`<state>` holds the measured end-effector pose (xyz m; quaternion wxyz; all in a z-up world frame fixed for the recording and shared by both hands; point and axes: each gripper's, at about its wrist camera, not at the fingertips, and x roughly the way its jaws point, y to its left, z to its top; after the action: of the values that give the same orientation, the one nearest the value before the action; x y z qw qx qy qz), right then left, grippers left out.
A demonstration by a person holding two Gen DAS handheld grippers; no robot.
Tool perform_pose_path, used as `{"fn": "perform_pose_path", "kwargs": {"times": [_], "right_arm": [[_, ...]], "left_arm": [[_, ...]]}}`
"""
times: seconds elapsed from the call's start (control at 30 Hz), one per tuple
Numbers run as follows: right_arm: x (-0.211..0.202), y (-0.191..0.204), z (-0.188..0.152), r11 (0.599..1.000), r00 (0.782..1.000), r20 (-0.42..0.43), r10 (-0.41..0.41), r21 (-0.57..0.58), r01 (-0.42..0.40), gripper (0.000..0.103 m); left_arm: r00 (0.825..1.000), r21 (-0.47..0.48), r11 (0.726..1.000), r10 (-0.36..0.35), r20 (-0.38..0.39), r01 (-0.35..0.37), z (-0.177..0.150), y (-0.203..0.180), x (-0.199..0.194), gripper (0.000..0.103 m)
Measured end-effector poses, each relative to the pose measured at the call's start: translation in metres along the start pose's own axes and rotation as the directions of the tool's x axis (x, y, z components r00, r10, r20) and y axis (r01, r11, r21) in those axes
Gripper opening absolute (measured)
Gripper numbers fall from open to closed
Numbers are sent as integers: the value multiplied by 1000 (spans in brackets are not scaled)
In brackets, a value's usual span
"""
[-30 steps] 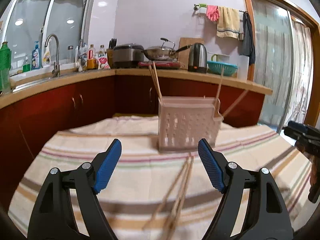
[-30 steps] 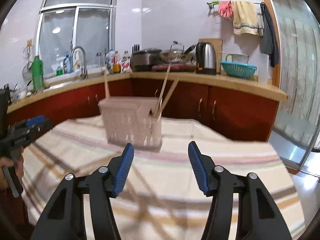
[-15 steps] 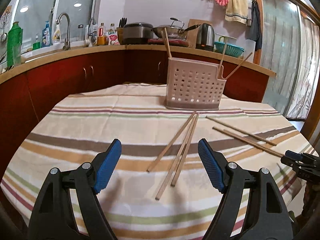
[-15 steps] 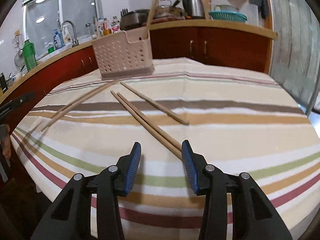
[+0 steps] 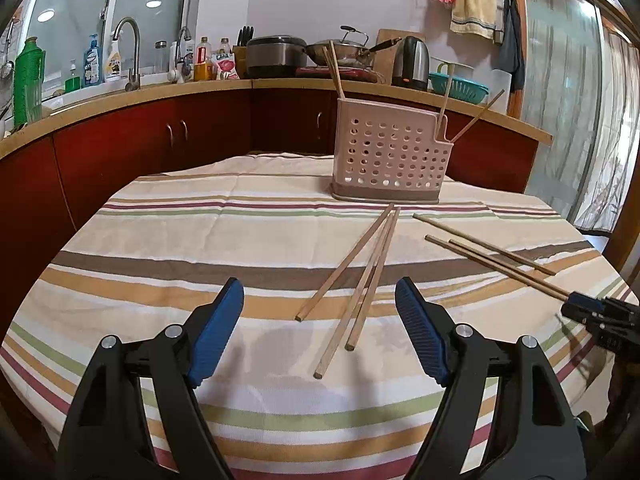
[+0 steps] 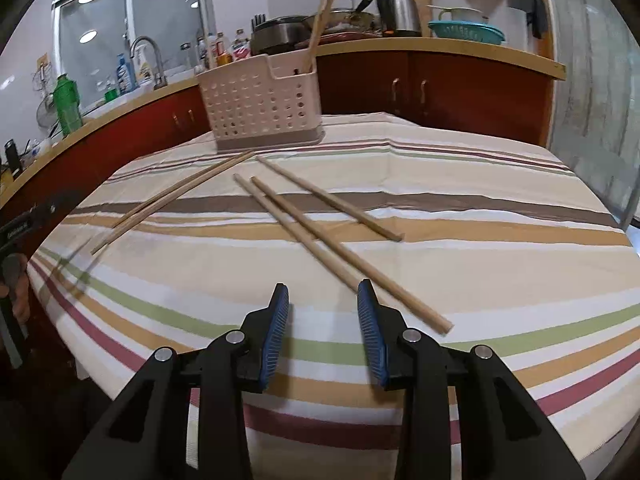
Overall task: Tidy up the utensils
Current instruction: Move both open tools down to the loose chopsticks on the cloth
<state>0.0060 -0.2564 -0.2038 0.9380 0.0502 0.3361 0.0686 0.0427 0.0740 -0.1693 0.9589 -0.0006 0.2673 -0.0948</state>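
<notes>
A pink perforated utensil holder (image 5: 390, 160) (image 6: 260, 112) stands at the far side of the striped tablecloth (image 5: 160, 240), with a few chopsticks upright in it (image 5: 334, 68). Three loose chopsticks (image 5: 360, 280) lie just ahead of my left gripper (image 5: 318, 332), which is open and empty above the cloth. Three more chopsticks (image 6: 320, 240) lie ahead of my right gripper (image 6: 324, 320). Its jaws are closing, with only cloth showing between the pads. The near end of one chopstick slips behind the right fingertip (image 6: 370, 320). The right gripper (image 5: 600, 316) also shows at the left view's right edge.
Red cabinets and a counter (image 5: 200, 92) ring the table, carrying a sink tap, bottles, a rice cooker, a wok and a kettle (image 5: 410, 62). A glass door (image 5: 568, 100) is on the right. A hand on the other gripper's handle (image 6: 12, 280) shows at the right view's left edge.
Both grippers have come down toward the table, so the loose chopsticks now lie close in front of them. The right jaws have narrowed. The left jaws stay wide.
</notes>
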Motion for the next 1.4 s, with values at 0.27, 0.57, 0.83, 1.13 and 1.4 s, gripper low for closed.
{"fn": "perform_pose_path", "kwargs": {"times": [0.27, 0.57, 0.83, 1.13, 1.4], "right_arm": [[0, -5, 2, 1000, 1000, 3, -20, 7, 20, 37], [0, -7, 1, 1000, 1000, -1, -18, 11, 18, 37], [-4, -9, 4, 1000, 1000, 12, -21, 16, 20, 37], [-3, -10, -1, 1000, 1000, -5, -12, 5, 12, 37], [-7, -17, 1, 999, 999, 13, -36, 6, 35, 37]], "left_arm": [[999, 24, 1000, -10, -33, 10, -7, -4, 5, 71], [989, 35, 999, -23, -146, 28, -21, -2, 23, 47], [974, 39, 998, -36, -224, 46, -31, -6, 36, 39], [973, 3, 998, -61, -221, 63, -30, -2, 34, 10], [975, -8, 999, -45, -216, 44, -31, 1, 32, 10]]}}
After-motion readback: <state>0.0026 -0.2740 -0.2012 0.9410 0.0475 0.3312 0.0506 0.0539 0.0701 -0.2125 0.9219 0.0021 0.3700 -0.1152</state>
